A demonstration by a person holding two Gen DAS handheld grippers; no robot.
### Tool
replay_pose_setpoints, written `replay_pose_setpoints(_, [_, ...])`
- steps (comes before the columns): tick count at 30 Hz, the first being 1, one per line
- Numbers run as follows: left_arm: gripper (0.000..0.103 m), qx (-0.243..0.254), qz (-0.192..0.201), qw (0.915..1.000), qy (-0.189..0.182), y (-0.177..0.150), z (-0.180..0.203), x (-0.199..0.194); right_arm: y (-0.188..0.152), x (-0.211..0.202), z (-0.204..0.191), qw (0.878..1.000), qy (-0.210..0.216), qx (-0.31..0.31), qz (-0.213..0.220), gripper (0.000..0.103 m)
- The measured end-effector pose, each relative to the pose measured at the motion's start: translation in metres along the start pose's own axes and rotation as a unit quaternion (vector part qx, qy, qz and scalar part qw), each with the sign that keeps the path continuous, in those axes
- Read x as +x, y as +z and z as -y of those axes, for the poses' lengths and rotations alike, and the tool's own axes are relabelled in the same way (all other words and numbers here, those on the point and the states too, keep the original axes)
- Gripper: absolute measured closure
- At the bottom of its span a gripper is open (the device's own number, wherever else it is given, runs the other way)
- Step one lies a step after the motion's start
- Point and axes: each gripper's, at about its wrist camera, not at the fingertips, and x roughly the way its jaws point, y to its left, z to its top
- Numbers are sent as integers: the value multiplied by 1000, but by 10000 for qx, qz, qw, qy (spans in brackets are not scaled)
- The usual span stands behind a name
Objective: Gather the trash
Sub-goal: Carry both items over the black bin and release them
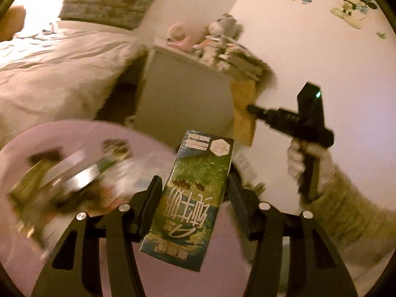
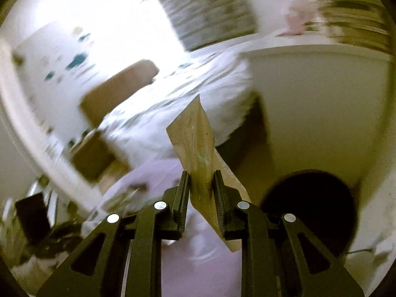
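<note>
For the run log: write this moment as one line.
left gripper: shut on drink carton | right gripper: shut on tan paper bag | pink bin: below

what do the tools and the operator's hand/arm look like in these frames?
Both tools are matte black. The left tool and right tool each have two flat fingers with ribbed inner pads, hinged on angular linkage arms with round silver pins. Seen from the left wrist view, the right tool has a pistol-style handle and a boxy top with a small green light. The right hand wears a white glove and a beige textured sleeve.

Warm dim light, motion blur, glare
</note>
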Motion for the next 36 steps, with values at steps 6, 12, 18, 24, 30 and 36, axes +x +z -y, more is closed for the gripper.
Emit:
replay_pose_setpoints(6, [50,-93,-117,9985,-535,36,29,98,6,5,73,9964,-563,633,79,82])
replay_pose_setpoints(12, [50,-319,-498,9957,-718,50,41,183,-6,22,134,9893,-894,1150,-22,82])
replay_pose_setpoints(18, [50,-483,-905,9931,-562,51,40,240,-23,43,176,9821,-1098,1514,-216,82])
replay_pose_setpoints(24, [50,-491,-1115,9914,-476,47,39,269,-43,53,202,9760,-1155,1818,-318,82])
replay_pose_setpoints(30, [50,-526,-1235,9901,-415,46,41,281,-58,58,213,9735,-1203,1899,-427,82])
replay_pose_setpoints(36, [46,-401,-1325,9903,-128,47,43,289,-56,66,206,9748,-1119,1826,-618,79])
